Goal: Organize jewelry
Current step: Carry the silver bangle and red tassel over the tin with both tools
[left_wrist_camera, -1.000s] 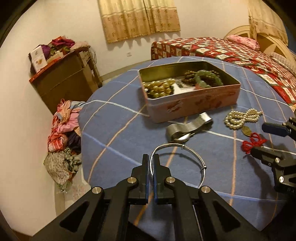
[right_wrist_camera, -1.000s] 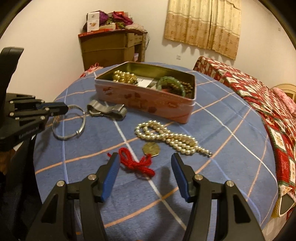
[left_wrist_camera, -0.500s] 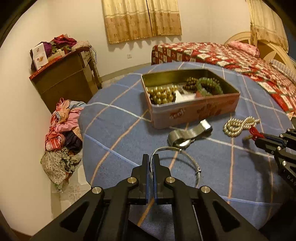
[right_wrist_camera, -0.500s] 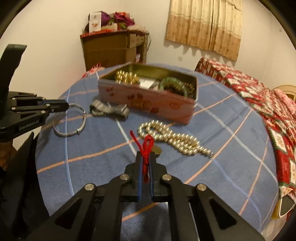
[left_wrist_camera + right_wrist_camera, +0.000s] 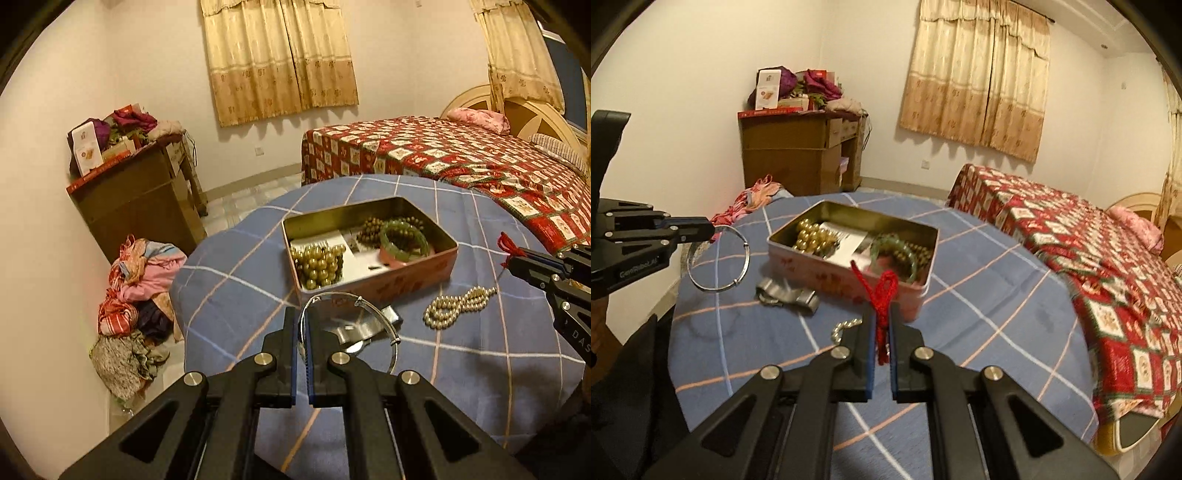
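Observation:
My left gripper (image 5: 302, 317) is shut on a thin silver bangle (image 5: 384, 328), held above the blue checked table (image 5: 229, 280). In the right wrist view that left gripper (image 5: 711, 228) holds the bangle (image 5: 718, 288) in the air at the left. My right gripper (image 5: 881, 314) is shut on a red cord (image 5: 884, 288), lifted off the cloth; the right gripper (image 5: 511, 258) and the red cord (image 5: 508, 248) show at the left view's right edge. The pink tin (image 5: 406, 273) holds gold beads (image 5: 319, 262) and a green bracelet (image 5: 404, 240).
A grey watch band (image 5: 786, 297) lies in front of the tin, and a pearl necklace (image 5: 458, 306) lies to the right of it. A bed (image 5: 1089, 243) stands past the table, a wooden cabinet (image 5: 798, 158) by the wall, and a heap of clothes (image 5: 136, 291) on the floor.
The right gripper went from open around the red cord to shut on it, then rose with it. The left gripper lifted the silver bangle off the table.

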Demonstrator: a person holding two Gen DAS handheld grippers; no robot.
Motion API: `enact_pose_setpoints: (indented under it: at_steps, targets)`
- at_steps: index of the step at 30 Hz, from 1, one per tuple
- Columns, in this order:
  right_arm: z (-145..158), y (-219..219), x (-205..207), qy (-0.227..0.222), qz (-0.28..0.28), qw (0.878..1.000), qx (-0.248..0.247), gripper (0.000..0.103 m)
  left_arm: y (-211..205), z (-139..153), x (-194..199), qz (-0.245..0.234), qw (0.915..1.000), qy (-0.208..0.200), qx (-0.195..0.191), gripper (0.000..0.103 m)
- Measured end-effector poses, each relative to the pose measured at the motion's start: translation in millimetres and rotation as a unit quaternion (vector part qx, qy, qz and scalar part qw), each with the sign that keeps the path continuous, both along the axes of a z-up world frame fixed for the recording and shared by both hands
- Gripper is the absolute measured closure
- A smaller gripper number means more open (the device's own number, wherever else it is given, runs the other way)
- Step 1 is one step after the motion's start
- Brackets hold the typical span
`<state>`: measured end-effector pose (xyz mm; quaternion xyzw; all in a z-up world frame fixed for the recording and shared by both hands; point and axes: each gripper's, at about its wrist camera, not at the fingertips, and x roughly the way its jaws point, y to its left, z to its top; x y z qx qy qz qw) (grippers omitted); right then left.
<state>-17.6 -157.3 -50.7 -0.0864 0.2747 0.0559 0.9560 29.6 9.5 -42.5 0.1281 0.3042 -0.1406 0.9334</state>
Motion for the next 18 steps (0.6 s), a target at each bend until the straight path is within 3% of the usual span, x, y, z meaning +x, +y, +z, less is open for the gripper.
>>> enact_pose_setpoints:
  at_steps: [18]
  targets:
    - [19, -10, 45, -0.026, -0.012, 0.999, -0.025, 0.096, -24, 13, 51, -0.008, 0.9997, -0.021, 0.007, 0.101]
